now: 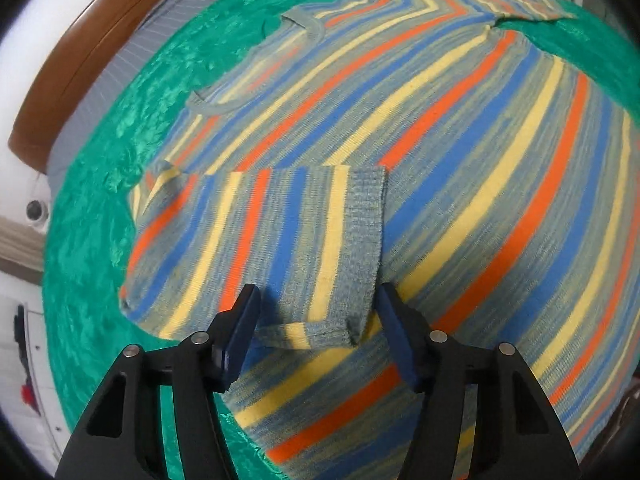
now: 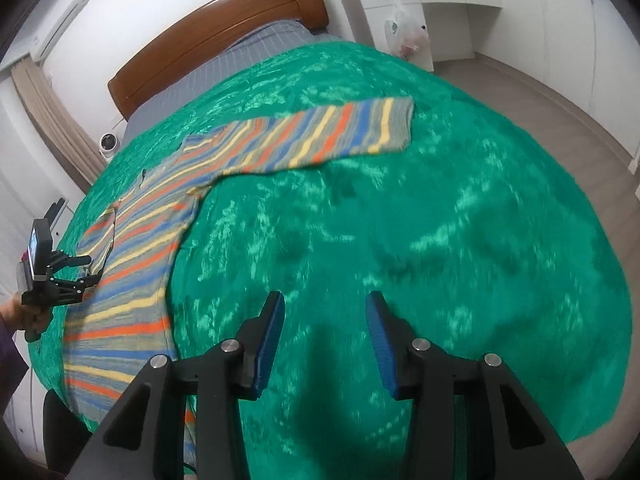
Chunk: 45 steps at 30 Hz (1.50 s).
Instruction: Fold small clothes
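Spanning: unfolded sleeve [image 2: 320,136] was laid crosswise, far ahead of right gripper [image 2: 324,344].
Nearer gripper: right, jaws parted, empty.
Left gripper [image 1: 316,332]: released over folded sleeve [image 1: 256,240].

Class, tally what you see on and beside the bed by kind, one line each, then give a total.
Striped sweater: 1
Green blanket: 1
Wooden headboard: 1
Plastic bag: 1
Tongs, left and right: 2
Total: 6

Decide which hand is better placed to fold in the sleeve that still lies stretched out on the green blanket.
Probably the right. The right gripper hovers open over bare green blanket, with the outstretched sleeve ahead of it. The left gripper is at the opposite side, over the sleeve already folded onto the sweater.
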Each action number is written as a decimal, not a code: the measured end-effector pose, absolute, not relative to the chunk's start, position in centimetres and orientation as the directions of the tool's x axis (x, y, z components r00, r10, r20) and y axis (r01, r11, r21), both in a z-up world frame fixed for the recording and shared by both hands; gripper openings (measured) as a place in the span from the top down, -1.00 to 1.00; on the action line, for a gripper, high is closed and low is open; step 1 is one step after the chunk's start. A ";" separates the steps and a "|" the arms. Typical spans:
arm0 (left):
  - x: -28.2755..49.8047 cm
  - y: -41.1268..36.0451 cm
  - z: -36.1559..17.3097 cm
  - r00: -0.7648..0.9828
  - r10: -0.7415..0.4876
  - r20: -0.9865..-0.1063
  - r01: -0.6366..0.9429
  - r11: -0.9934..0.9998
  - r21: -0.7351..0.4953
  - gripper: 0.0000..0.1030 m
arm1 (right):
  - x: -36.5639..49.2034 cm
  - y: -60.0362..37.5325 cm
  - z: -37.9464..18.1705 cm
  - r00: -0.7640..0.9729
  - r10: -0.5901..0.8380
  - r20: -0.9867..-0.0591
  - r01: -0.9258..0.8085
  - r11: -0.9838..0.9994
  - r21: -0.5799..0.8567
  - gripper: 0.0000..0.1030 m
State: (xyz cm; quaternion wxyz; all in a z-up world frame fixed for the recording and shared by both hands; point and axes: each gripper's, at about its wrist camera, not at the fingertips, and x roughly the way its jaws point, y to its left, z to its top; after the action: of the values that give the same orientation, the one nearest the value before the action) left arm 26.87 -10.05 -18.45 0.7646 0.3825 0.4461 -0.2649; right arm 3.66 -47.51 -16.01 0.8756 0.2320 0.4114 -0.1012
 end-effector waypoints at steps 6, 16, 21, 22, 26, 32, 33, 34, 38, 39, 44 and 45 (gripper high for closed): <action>27.8 -9.2 -18.8 0.367 -0.114 -0.923 0.758 0.613 0.225 0.90 | 3.3 -47.4 -15.6 0.658 -0.005 -0.753 0.390 0.858 0.334 0.17; 32.8 4.9 -8.8 0.591 -0.203 -0.780 0.243 0.968 -0.068 0.94 | 1.7 -46.3 -14.5 0.696 -0.040 -0.717 0.389 0.861 0.329 0.17; 35.5 16.9 -9.6 0.589 0.100 -0.802 -0.234 0.971 -0.050 0.95 | 1.7 -45.4 -14.6 0.696 -0.031 -0.718 0.372 0.871 0.322 0.17; 35.5 18.1 -10.2 0.568 0.129 -0.813 -0.279 0.959 -0.042 0.95 | 1.8 -45.3 -14.7 0.694 -0.027 -0.720 0.371 0.870 0.325 0.17; 35.5 20.4 -13.1 0.501 0.164 -0.850 -0.343 0.939 -0.021 0.95 | 2.1 -44.9 -15.0 0.684 -0.022 -0.729 0.367 0.874 0.319 0.17; 34.2 21.4 -16.3 0.442 0.146 -0.885 -0.400 0.915 -0.049 0.95 | 2.0 -45.0 -15.0 0.676 -0.034 -0.736 0.382 0.870 0.311 0.17; 33.9 21.9 -16.6 0.439 0.128 -0.889 -0.418 0.905 -0.077 0.95 | 2.0 -45.0 -15.0 0.676 -0.036 -0.736 0.384 0.870 0.310 0.17; 33.7 22.3 -16.9 0.440 0.111 -0.891 -0.431 0.897 -0.101 0.95 | 2.0 -45.0 -15.0 0.675 -0.038 -0.737 0.386 0.869 0.309 0.17; 32.8 24.1 -17.2 0.456 0.053 -0.888 -0.462 0.867 -0.186 0.79 | 2.0 -45.0 -15.1 0.671 -0.044 -0.741 0.392 0.868 0.304 0.17; 32.5 24.7 -17.0 0.455 0.066 -0.888 -0.479 0.858 -0.182 0.77 | 2.0 -45.0 -15.1 0.670 -0.044 -0.741 0.392 0.869 0.303 0.17; 30.5 27.6 -15.9 0.451 0.113 -0.885 -0.507 0.848 -0.151 0.79 | 2.4 -44.6 -15.2 0.662 -0.044 -0.748 0.386 0.876 0.290 0.17; 30.1 27.6 -15.3 0.464 0.124 -0.877 -0.497 0.856 -0.142 0.75 | 2.5 -44.5 -15.2 0.660 -0.043 -0.750 0.384 0.878 0.287 0.17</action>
State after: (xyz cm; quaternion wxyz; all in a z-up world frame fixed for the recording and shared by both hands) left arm 30.13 27.60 -15.32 0.8336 -0.1929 0.4831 0.1860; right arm 2.46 -44.52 -15.23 0.8852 0.2160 0.3941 -0.1206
